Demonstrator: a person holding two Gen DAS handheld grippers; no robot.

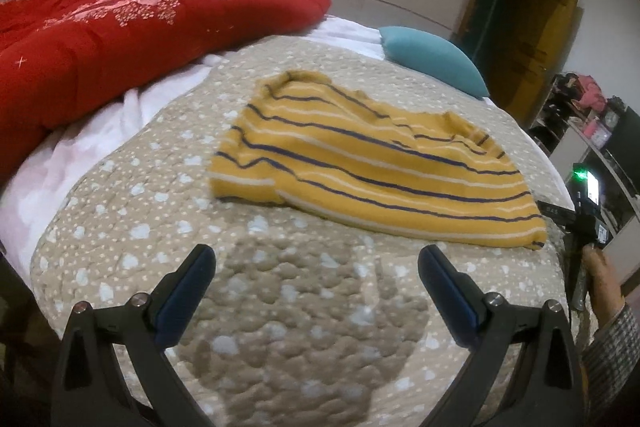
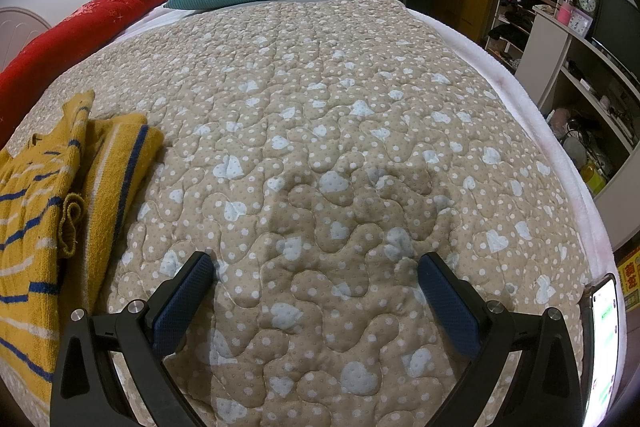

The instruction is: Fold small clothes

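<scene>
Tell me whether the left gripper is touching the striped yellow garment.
Apart. The left wrist view shows bare quilt between the open left gripper and the striped yellow garment.

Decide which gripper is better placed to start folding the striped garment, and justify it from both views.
Left, probably. The left gripper is open and faces the striped garment squarely. The right gripper, also open, points at bare quilt, garment off to its left.

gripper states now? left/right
Left gripper: open, empty, above the beige quilted bedspread, short of the yellow striped knit garment.
Right gripper: open, empty, over bedspread.
</scene>
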